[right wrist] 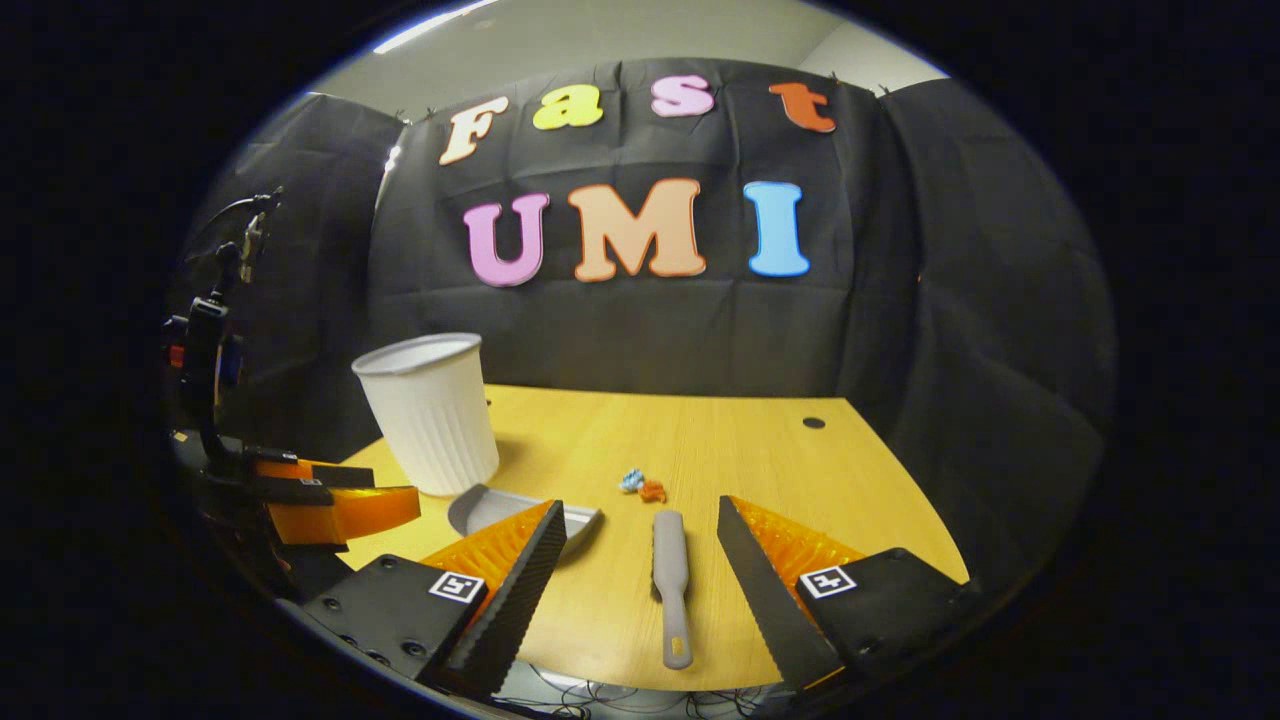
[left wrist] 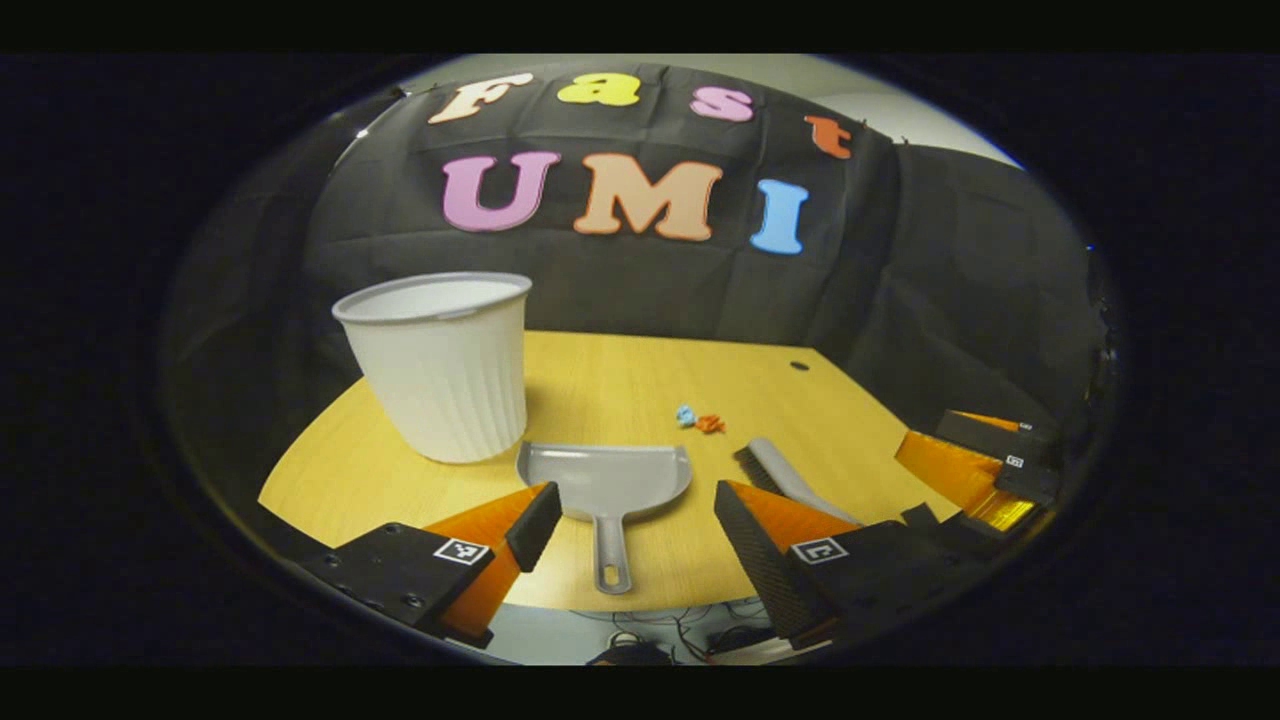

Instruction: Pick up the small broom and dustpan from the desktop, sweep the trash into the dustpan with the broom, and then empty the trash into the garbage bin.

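We see bare tabletop [right wrist: 760, 440] right of the scraps [right wrist: 642, 486]; on the left the bin [right wrist: 428, 415] stands close behind the dustpan [left wrist: 605, 480], blocking that side.

Left gripper [left wrist: 632, 530] fingers: orange wedges with black ribbed pads [left wrist: 533, 524].
Left gripper mounts: black blocks, screws, square black-and-white marker tags.
Right gripper [right wrist: 640, 548] fingers: orange wedges, black toothed pads [right wrist: 757, 585].
Right gripper mounts: black, screws, tagged.
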`<state>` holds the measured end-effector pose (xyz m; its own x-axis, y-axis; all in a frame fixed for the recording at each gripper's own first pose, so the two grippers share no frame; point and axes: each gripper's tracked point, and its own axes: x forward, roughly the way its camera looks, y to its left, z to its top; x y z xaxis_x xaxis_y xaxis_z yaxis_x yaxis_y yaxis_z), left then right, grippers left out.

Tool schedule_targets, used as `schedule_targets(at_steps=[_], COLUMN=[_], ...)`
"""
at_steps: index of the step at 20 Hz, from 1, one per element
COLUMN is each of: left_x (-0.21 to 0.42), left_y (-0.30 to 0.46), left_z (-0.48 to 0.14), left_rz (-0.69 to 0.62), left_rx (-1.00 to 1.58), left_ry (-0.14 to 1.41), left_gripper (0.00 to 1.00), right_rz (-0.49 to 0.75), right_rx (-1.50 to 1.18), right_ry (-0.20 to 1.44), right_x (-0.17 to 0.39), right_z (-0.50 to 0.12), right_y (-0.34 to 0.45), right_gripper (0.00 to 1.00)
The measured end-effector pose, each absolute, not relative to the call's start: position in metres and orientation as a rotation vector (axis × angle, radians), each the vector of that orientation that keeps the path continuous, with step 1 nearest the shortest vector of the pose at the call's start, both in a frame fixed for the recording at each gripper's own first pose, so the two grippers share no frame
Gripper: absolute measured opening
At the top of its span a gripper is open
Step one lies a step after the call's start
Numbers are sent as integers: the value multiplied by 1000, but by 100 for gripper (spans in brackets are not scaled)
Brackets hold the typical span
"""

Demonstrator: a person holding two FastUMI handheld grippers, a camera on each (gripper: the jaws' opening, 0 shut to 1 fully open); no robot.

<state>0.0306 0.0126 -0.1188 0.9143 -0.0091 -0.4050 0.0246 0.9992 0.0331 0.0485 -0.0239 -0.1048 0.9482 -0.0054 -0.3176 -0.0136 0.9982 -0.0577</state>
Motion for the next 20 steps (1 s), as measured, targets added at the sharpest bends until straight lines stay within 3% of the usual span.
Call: schedule_targets(at_steps=[5,9,18,19,20], left_x=[60,68,65,65,64], left_y=[21,22,34,37,39], left_z=[-167,-175,-208,-213,-218], left_rz=[-19,-7,31,34,35], left_rx=[21,50,136,140,136], left_ry=[724,857,1044,1063,1083], left_gripper=[95,96,95,95,94], right_rz=[55,60,30,31,33], right_rx=[-62,90,-44,-44,-41], right_ry=[678,948,1106,1119,1135], right_x=[77,76,84,84,85], right_z=[-182,-234,-266,-270,-275], right_y=[-36,-44,-62,-60,-57], right_gripper=[99,96,99,92,90])
